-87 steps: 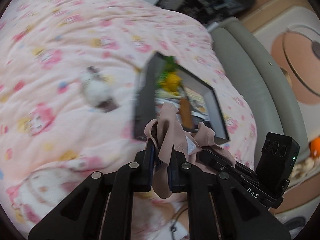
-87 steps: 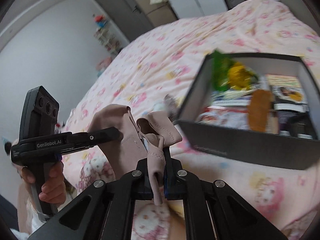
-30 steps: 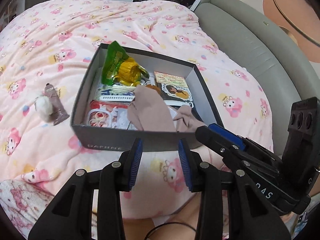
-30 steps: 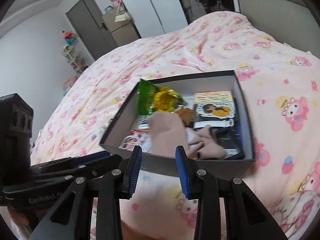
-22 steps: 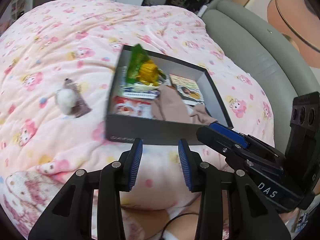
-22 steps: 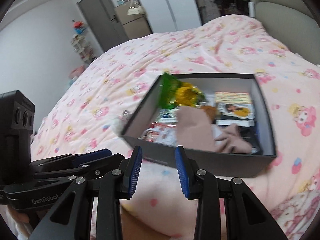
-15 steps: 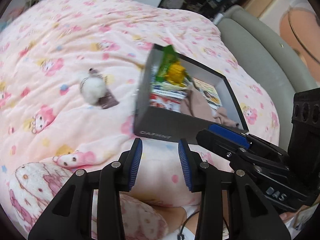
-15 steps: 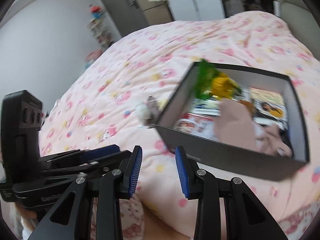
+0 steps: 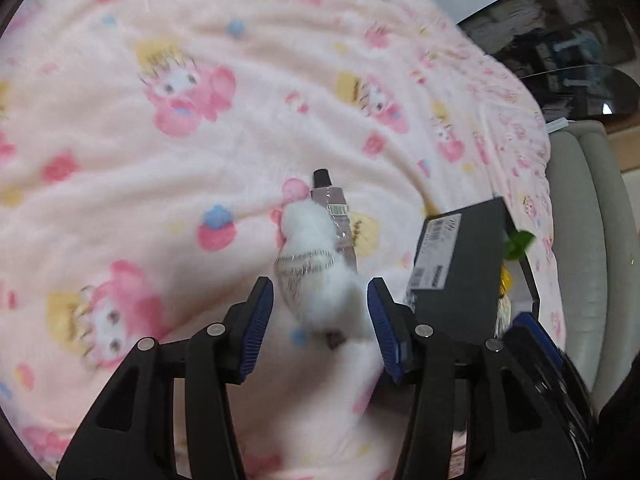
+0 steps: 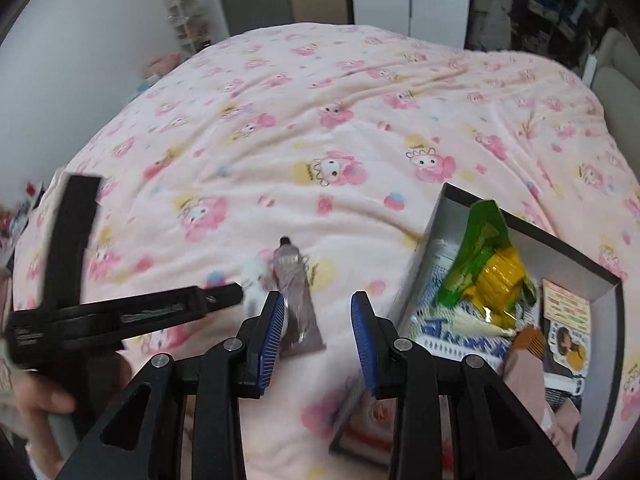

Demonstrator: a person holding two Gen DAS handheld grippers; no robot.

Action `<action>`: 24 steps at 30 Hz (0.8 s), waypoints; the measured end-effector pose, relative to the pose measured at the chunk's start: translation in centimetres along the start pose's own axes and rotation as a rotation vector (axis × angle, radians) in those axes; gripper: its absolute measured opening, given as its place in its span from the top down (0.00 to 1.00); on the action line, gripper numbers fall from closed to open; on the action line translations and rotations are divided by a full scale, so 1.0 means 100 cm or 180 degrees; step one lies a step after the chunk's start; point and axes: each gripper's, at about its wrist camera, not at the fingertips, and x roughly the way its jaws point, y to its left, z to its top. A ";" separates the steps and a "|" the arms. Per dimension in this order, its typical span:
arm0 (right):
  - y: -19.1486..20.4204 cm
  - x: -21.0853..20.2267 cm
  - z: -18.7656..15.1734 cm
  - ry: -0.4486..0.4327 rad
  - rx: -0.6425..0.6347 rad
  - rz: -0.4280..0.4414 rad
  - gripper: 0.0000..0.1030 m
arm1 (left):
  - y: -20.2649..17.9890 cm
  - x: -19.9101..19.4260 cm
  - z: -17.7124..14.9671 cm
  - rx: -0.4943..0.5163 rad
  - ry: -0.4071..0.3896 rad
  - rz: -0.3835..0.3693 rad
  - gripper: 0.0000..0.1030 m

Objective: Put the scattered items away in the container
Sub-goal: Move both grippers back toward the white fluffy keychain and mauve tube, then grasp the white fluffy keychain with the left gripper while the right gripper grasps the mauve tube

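**A:** Fingers first, left wrist view. How do they stand?

**B:** The left gripper has its fingers wide apart, holding nothing. The white fluffy item sits right between the tips, lying over a mauve tube whose black cap points away from the fingers. Whether the pads touch the fluff is too blurred to tell.

**A:** Why line up like that?

**B:** My guess is it's framing the fluff for a pinch; it's one of the last loose things on the bed. The dark box stands just right of the right finger.

**A:** And the right wrist view?

**B:** The right gripper is spread open too, empty. The tube's flat end lies between its tips, closer to the left finger. The left gripper's tip comes in from the left, at the fluff beside the tube.

**A:** The box there?

**B:** Right of the fingers, open-topped, already holding a green and yellow packet, cards and beige cloth, probably parked close so each carry is short.
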 end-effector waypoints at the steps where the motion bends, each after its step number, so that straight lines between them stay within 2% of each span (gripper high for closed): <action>1: -0.002 0.004 0.003 0.0010 0.0051 0.0063 0.70 | -0.001 0.011 0.004 0.0023 0.0070 0.0001 0.49; 4: 0.000 0.018 0.004 0.0116 0.0063 0.0112 0.70 | -0.004 0.031 0.004 0.0202 0.0103 0.0216 0.45; 5: 0.002 0.023 0.003 0.0157 0.0046 0.0127 0.70 | -0.003 0.038 0.000 0.0267 0.0127 0.0336 0.48; 6: 0.004 0.027 0.002 0.0195 0.0032 0.0138 0.70 | 0.001 0.041 -0.002 0.0278 0.0159 0.0417 0.56; 7: 0.006 0.031 0.001 0.0241 0.0019 0.0134 0.70 | 0.006 0.040 -0.005 0.0239 0.0170 0.0377 0.67; 8: 0.008 0.035 0.000 0.0285 0.0001 0.0100 0.70 | 0.011 0.034 -0.006 0.0175 0.0131 0.0303 0.70; 11: 0.014 0.045 0.000 0.0354 -0.0015 -0.0056 0.70 | 0.025 0.003 -0.007 0.0058 -0.0259 0.0360 0.73; 12: 0.015 0.049 0.001 0.0380 0.0004 -0.0043 0.70 | 0.032 -0.008 -0.007 -0.0006 -0.0395 0.0400 0.73; 14: 0.025 0.059 0.000 0.0477 0.0004 0.0027 0.69 | 0.042 -0.018 -0.007 -0.0094 -0.0501 0.0386 0.73; 17: 0.040 0.084 -0.004 0.0691 -0.0039 0.0078 0.67 | 0.057 -0.017 -0.003 -0.0282 -0.0495 0.0230 0.73; 24: 0.041 0.136 -0.006 0.0914 0.0005 -0.0350 0.57 | 0.054 0.000 0.000 -0.0358 -0.0400 0.0167 0.72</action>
